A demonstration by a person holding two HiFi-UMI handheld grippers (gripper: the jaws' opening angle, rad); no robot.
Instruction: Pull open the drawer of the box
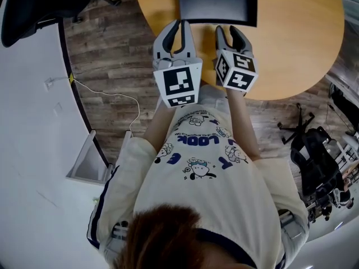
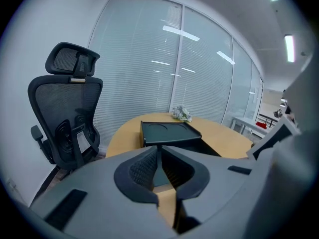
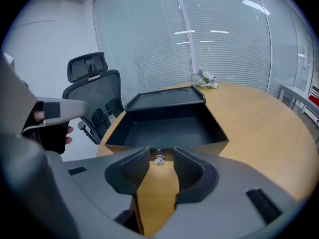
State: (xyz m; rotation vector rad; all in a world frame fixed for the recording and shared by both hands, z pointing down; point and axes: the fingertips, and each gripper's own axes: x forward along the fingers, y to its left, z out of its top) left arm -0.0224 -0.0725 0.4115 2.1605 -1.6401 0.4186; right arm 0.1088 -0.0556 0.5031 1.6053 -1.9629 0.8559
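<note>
A dark box [image 1: 217, 4] stands on the round wooden table [image 1: 297, 38], its drawer [image 3: 164, 128] pulled out toward me and showing an empty inside. A small clear knob [image 3: 159, 159] sticks out of the drawer's front. My right gripper [image 3: 160, 171] is open, and the knob sits just ahead of its fingertips, with neither pad touching it. In the head view the right gripper [image 1: 234, 35] hangs just in front of the box. My left gripper [image 1: 180, 29] hovers beside it, shut and holding nothing. In its own view the left gripper [image 2: 160, 156] points at the box [image 2: 167, 132].
A black office chair [image 2: 70, 118] stands left of the table. A small bunch of flowers [image 3: 204, 78] lies at the table's far edge, before a glass wall with blinds. A white desk [image 1: 28, 122] runs along the left, a cable [image 1: 112, 97] crosses the floor, and dark gear [image 1: 314, 144] sits at right.
</note>
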